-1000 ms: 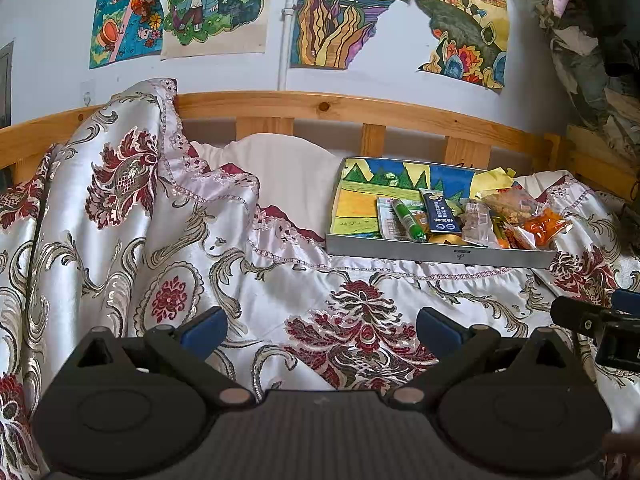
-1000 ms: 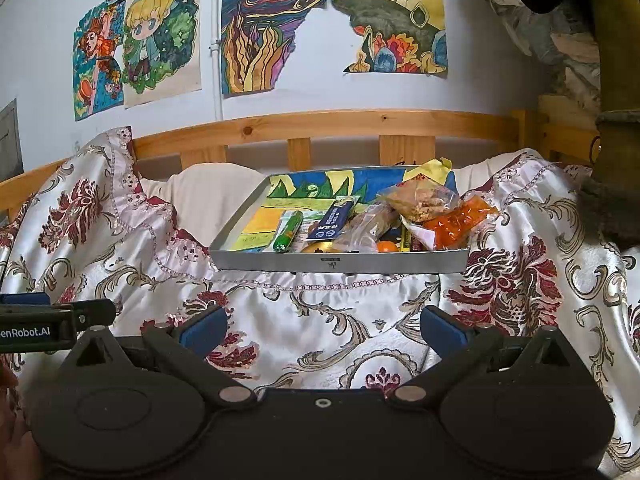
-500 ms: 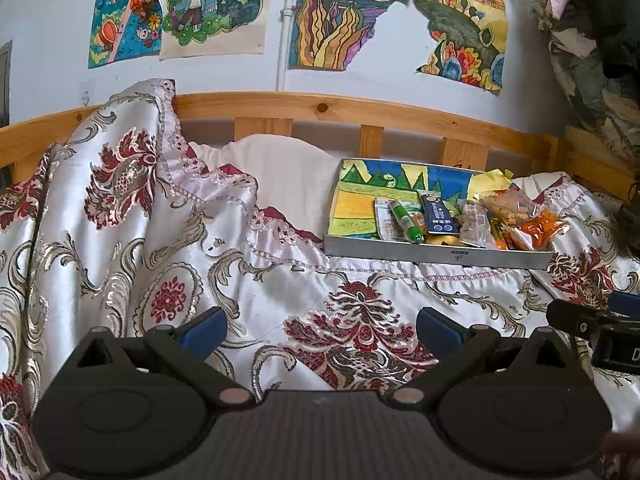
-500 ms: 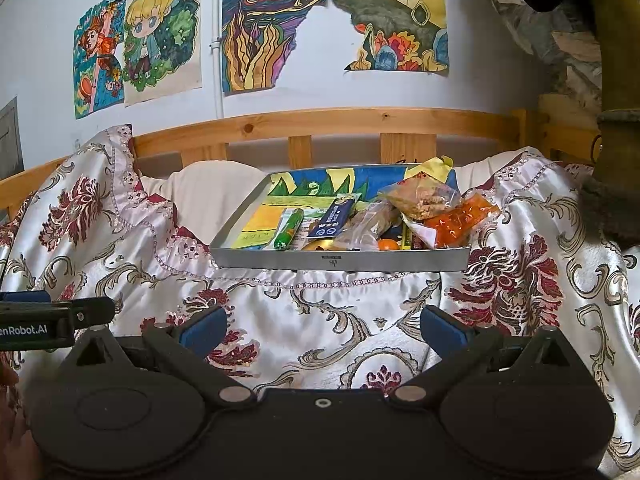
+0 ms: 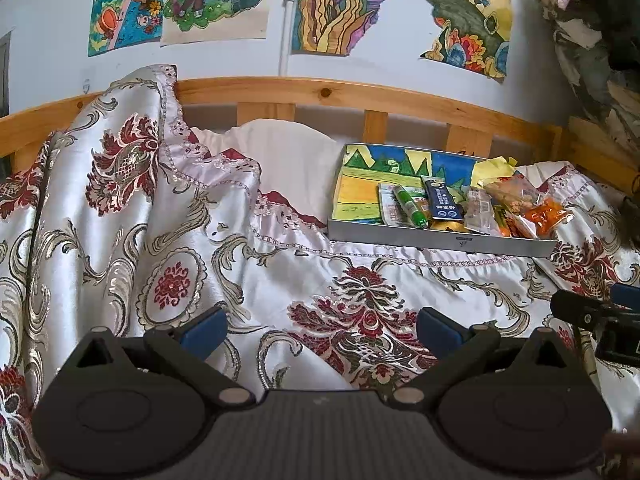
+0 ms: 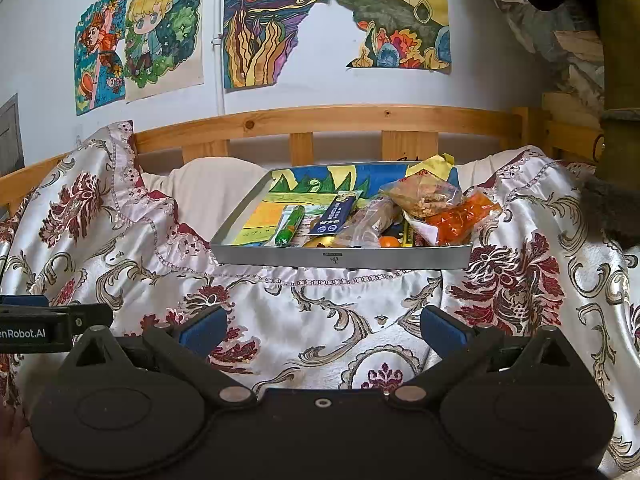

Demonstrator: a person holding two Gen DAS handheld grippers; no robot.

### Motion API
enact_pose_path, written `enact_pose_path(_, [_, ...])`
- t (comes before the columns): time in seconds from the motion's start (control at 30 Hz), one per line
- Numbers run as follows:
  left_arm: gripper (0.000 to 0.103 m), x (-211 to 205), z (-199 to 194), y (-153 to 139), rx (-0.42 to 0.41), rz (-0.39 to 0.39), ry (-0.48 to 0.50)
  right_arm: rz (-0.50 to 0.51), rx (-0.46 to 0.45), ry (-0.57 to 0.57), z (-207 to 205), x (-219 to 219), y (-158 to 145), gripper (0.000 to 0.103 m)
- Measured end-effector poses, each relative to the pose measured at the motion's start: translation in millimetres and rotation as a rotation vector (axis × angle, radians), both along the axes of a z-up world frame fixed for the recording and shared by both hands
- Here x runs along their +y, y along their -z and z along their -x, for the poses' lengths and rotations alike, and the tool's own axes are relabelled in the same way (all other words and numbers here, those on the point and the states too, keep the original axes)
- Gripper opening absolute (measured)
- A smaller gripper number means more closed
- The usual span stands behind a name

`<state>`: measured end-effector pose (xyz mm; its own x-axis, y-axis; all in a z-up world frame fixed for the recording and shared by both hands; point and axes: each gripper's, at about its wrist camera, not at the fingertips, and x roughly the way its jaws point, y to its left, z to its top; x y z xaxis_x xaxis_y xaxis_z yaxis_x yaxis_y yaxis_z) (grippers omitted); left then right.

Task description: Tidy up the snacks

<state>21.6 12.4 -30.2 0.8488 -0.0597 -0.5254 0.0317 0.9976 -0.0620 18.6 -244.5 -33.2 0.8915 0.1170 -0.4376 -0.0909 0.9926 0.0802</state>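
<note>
while both grippers gape empty, piled snacks [image 6: 420,212] hide the tray's [image 6: 340,258] right floor.

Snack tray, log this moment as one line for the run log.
left gripper: open, empty | right gripper: open, empty | snack tray: on bedspread, snacks piled at its right | phase: pre-grasp, nothing held

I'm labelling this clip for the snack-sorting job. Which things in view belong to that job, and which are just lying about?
Part of the job:
grey tray
green tube snack
dark blue packet
clear bag of brown snacks
orange bag
left gripper, open
right gripper, open

Just lying about:
patterned bedspread
white pillow
wall drawings
wooden bed rail
</note>
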Motion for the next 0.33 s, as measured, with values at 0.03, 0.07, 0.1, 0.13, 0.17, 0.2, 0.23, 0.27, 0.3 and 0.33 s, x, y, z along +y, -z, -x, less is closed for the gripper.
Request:
enact_pose_path(0.03, [0.103,0.0,0.0,0.0,0.001,0.0,0.0,0.0,0.0,0.0,-1.9,0.1,-0.5,0.102])
enact_pose_path(0.07, [0.103,0.0,0.0,0.1,0.001,0.001,0.001,0.0,0.0,0.0,-1.9,0.2,-0.5,0.102])
enact_pose_path(0.1, [0.103,-0.3,0.1,0.0,0.002,0.001,0.003,0.0,0.0,0.0,-1.3,0.2,-0.4,0.102])
enact_pose_path(0.13, [0.103,-0.6,0.3,0.1,0.003,-0.003,0.005,0.0,0.001,0.0,-1.7,0.2,-0.5,0.102])
enact_pose_path(0.17, [0.103,-1.1,0.6,0.2,0.001,-0.009,0.004,0.0,0.001,0.0,-1.6,0.3,-0.5,0.102])
enact_pose_path(0.2, [0.103,-1.7,1.0,0.3,-0.001,-0.015,0.004,0.001,0.001,0.0,-0.9,0.3,-0.4,0.102])
enact_pose_path(0.23, [0.103,-2.0,1.2,0.4,-0.003,-0.019,0.004,0.0,0.001,0.0,-1.3,0.4,-0.5,0.102])
enact_pose_path(0.27, [0.103,-2.2,1.2,0.5,-0.002,-0.021,0.005,0.0,0.001,0.0,0.2,0.4,-0.2,0.102])
enact_pose_path(0.3, [0.103,-2.1,0.8,0.6,0.0,-0.02,0.006,0.0,0.002,0.0,0.8,0.4,0.0,0.102])
enact_pose_path(0.33, [0.103,-2.0,0.5,0.9,0.003,-0.02,0.008,0.001,0.002,0.0,-0.9,0.6,-0.5,0.102])
